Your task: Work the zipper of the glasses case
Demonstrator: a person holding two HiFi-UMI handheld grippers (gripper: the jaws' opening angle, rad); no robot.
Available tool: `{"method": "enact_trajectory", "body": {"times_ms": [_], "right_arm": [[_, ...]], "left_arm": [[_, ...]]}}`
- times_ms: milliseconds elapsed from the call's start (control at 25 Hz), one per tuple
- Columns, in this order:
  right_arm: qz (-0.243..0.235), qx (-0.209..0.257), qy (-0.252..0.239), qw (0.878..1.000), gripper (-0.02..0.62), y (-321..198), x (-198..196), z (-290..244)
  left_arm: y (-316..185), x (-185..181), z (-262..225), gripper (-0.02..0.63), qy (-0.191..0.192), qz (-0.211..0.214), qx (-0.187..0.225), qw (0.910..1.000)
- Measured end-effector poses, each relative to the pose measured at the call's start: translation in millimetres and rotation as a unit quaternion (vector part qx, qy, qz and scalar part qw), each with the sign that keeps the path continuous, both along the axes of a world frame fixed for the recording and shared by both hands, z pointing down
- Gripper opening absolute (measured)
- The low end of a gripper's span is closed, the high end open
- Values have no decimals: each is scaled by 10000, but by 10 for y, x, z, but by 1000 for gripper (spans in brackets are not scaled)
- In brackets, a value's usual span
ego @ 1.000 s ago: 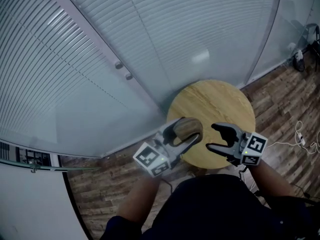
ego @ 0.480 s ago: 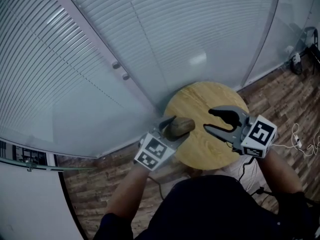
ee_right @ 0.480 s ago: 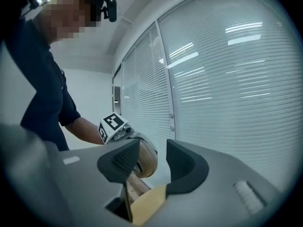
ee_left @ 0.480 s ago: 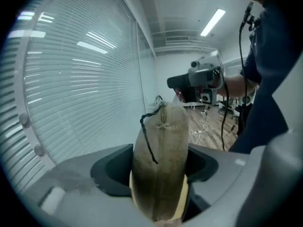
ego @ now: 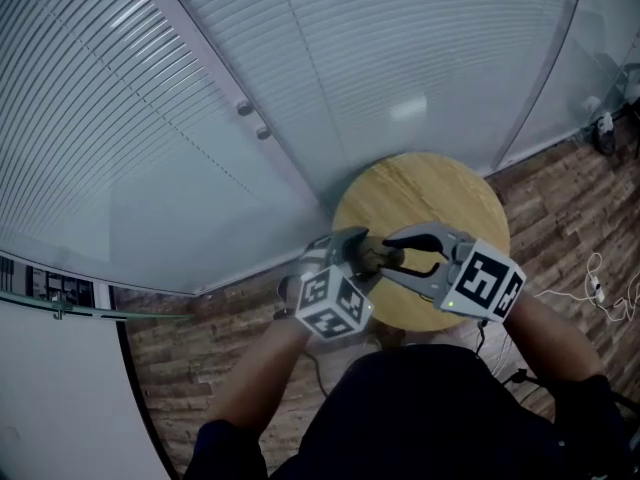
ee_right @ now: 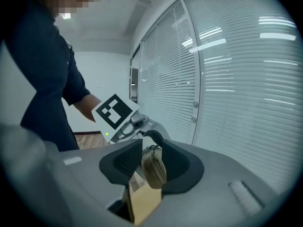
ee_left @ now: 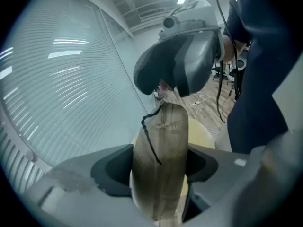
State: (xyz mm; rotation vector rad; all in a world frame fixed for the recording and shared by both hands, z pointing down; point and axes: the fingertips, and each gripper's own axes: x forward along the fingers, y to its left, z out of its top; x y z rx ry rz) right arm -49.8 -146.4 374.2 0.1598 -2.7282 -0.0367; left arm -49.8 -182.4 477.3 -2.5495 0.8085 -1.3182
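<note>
Over the table's [ego: 440, 183] near edge, the left gripper [ego: 356, 251] clamps the glasses case [ee_left: 163, 141]. The right gripper's [ee_right: 150, 162] jaws have just been closing and pinch its zipper end.

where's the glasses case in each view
head view: glasses case just below centre, over the near left edge of the round table
left gripper view: glasses case bottom centre, large, standing on end
right gripper view: glasses case small, low centre
shared landmark: slatted blinds behind glass, in the background of all three
</note>
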Motion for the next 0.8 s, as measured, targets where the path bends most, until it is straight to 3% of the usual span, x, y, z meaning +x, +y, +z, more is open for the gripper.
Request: {"method": "enact_trajectory", "body": {"times_ms": [160,400,440,560,680,800], "right_arm": [[-238,-266,250,9991,138,109,-91,146],[-259,-156,616,9976,131,93,-201,333],[-199,-134,546,9982,84,76,-203,328],[-54,-149,234,9996,32,62,-157,196],[-8,-76,-4,10000,26,14,-57,11],[41,-194,-490,9986,20,-34,53,-178]], "left_arm": [[119,-95,110,313,-609,184,103,9979],[136,-77,172,313,-741,262,102,9969],[133,-67,155,313,-724,253,105,9970],[122,-37,73,313,-659,243,46,9975],[46,-6,-29,311,-641,273,-9,9976],[57,58,-124,311,-227,279,-325,9988]]}}
